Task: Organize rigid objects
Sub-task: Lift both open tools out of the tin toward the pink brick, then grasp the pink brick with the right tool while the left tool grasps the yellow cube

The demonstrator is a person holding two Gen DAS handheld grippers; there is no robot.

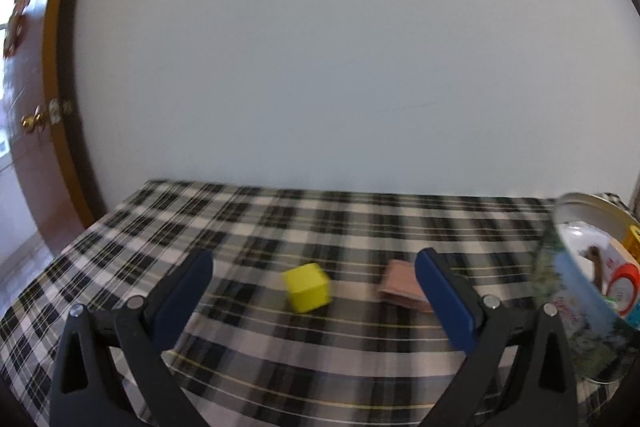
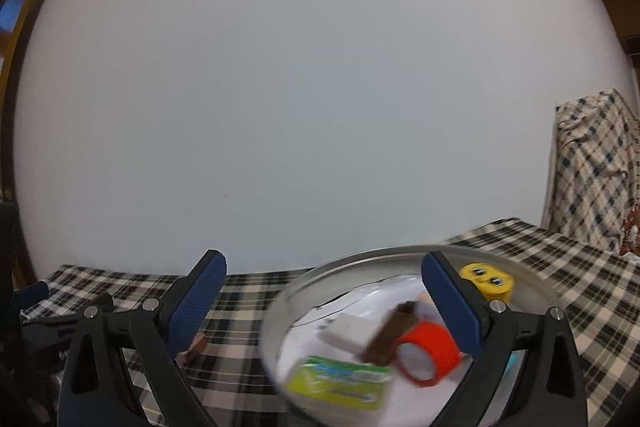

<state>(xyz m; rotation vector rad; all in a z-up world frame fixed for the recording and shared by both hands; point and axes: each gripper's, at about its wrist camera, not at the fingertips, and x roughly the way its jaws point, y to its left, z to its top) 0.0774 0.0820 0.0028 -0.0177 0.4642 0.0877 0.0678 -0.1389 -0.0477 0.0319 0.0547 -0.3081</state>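
The left gripper hung low over the black-and-white checked tablecloth, jaws wide apart and empty. Just ahead, between them, sat the small yellow cube, with a flat pinkish-brown block beside the right jaw. The likely next step was to square up on the cube and close across flat faces, not corners. The right gripper, likewise spread and empty, hovered over the round metal tin, where an orange tape roll, a green box and other pieces lay.

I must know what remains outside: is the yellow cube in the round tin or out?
Out. The yellow cube lies on the checked cloth, left of the round tin.
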